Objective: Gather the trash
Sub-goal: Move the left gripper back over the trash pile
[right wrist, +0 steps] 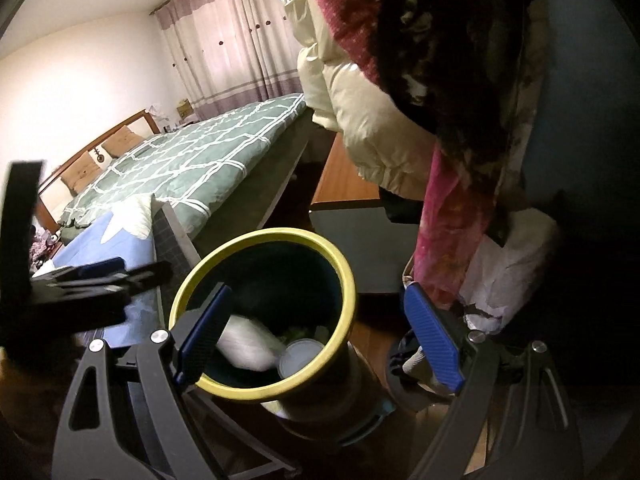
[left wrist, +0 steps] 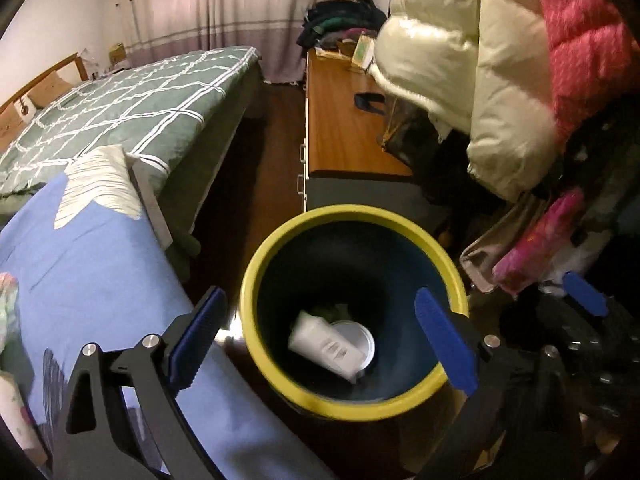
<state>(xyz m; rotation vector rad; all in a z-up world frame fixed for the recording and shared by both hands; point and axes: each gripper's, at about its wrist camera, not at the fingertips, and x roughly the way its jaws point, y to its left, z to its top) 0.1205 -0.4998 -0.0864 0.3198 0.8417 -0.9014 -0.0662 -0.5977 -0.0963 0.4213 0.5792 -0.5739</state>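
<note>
A dark bin with a yellow rim (left wrist: 280, 388) stands on the floor right below my left gripper (left wrist: 320, 344), which is open and empty. Inside lie a white carton (left wrist: 326, 346), blurred, and a round silver lid (left wrist: 360, 332). In the right wrist view the same bin (right wrist: 340, 264) sits under my right gripper (right wrist: 320, 340), also open and empty; the white carton (right wrist: 248, 346) and the lid (right wrist: 298, 356) show inside. The left gripper's fingers (right wrist: 96, 270) show at the left there, and the right gripper's fingertip (left wrist: 586, 294) shows in the left wrist view.
A table with a blue cloth (left wrist: 80, 264) is left of the bin, holding a white towel (left wrist: 100, 188). A green quilted bed (left wrist: 132, 104) lies beyond. A wooden dresser (left wrist: 340, 120) and hanging cream (left wrist: 460, 60) and pink jackets (left wrist: 580, 40) crowd the right.
</note>
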